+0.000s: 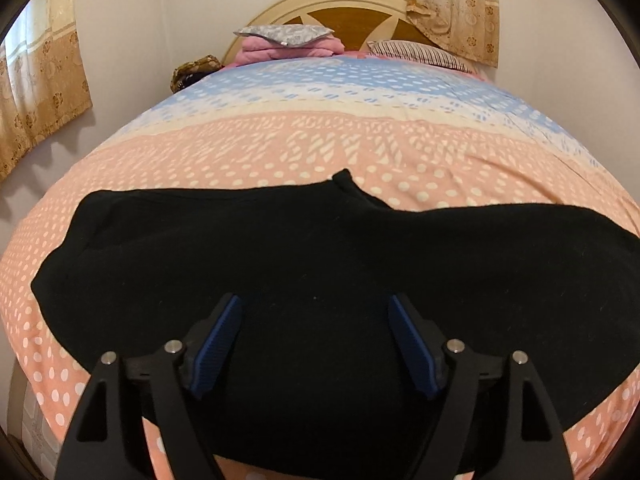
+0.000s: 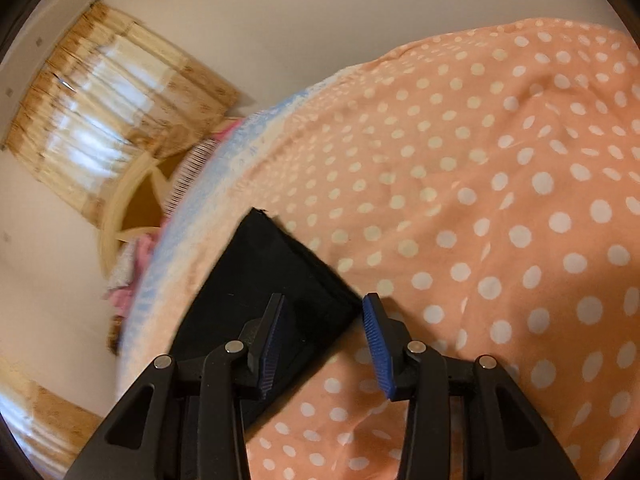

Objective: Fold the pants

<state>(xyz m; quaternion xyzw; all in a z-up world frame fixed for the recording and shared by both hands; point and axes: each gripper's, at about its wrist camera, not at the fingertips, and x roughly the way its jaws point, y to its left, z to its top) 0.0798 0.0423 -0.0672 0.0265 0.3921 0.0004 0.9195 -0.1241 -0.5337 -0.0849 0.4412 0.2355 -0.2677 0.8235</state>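
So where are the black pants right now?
The black pants lie spread across the near, polka-dot end of the bedspread, under the open left gripper; the right gripper straddles one corner.

pants (image 1: 320,264): matt black cloth, fine knit look, no sheen. Bedspread (image 1: 340,140): thin printed cloth, peach and blue, slightly creased. Left gripper (image 1: 316,312) and right gripper (image 2: 325,312): matt black plastic arms, ribbed blue pads (image 2: 378,344), shiny metal pins. Headboard (image 1: 352,20), top centre: glossy cream frame, brown wood panels. Curtains (image 1: 40,92), upper left: patterned cloth.
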